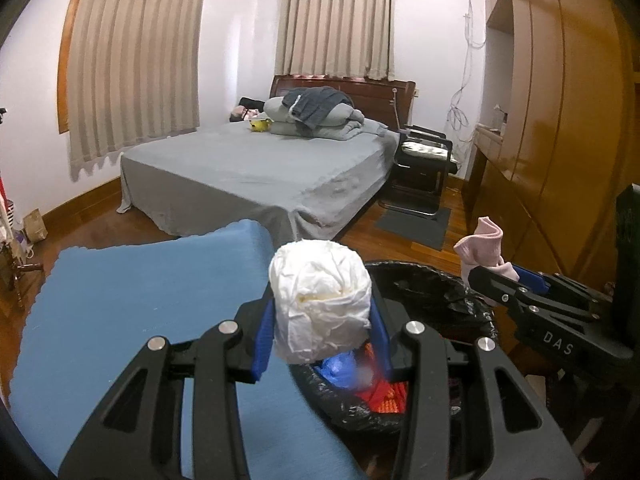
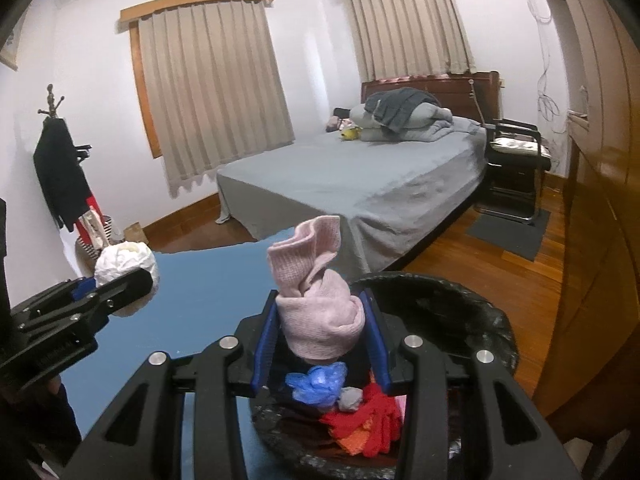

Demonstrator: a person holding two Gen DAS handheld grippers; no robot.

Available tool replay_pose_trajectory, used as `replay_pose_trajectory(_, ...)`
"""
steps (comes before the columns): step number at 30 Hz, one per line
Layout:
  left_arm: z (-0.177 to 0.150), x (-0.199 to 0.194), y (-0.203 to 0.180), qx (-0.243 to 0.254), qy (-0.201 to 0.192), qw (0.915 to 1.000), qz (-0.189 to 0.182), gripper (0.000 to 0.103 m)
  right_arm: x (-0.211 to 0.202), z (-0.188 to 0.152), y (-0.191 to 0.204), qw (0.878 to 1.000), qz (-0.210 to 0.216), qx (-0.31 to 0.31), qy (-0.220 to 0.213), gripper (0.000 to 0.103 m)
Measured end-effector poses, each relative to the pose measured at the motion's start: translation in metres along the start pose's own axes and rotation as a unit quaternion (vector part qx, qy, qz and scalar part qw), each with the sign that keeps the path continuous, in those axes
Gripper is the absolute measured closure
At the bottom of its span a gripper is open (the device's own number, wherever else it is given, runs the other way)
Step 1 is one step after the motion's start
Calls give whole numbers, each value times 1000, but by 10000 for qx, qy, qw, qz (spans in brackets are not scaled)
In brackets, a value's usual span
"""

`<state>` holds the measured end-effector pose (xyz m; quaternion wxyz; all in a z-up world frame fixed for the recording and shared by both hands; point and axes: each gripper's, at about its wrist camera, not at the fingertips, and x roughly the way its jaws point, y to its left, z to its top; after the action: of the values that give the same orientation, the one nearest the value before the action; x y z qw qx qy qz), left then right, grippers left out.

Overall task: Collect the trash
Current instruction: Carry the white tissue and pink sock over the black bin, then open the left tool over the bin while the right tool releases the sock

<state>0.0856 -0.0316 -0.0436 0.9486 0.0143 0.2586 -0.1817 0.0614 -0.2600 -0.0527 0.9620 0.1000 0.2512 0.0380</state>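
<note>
My left gripper (image 1: 320, 320) is shut on a crumpled white paper wad (image 1: 320, 300) and holds it over the near left rim of a black-lined trash bin (image 1: 424, 280). My right gripper (image 2: 322, 336) is shut on a balled pink sock (image 2: 316, 304) and holds it above the bin (image 2: 460, 300). The bin holds a blue wrapper (image 2: 318, 384), red and orange cloth (image 2: 368, 420) and a grey scrap. The right gripper with the sock (image 1: 482, 248) shows at the right of the left wrist view. The left gripper with the wad (image 2: 124, 268) shows at the left of the right wrist view.
A blue mat (image 1: 140, 320) lies under and left of the bin. A grey bed (image 1: 260, 176) stands beyond it, with a black chair (image 1: 424, 160) beside it. A wooden wardrobe (image 1: 560, 120) runs along the right. A coat stand (image 2: 60, 168) is at the left wall.
</note>
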Motion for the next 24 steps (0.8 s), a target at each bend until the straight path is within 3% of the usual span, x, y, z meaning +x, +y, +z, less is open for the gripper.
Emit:
replay_pose_trajectory(23, -11, 88, -47, 317, 367, 9965, -687, 62, 29, -14, -60, 9977, -565, 201, 329, 63)
replay_pose_trajectory(24, -12, 93, -49, 311, 424, 9957, -763, 60, 32, -15, -62, 9974, -587, 205, 357, 59)
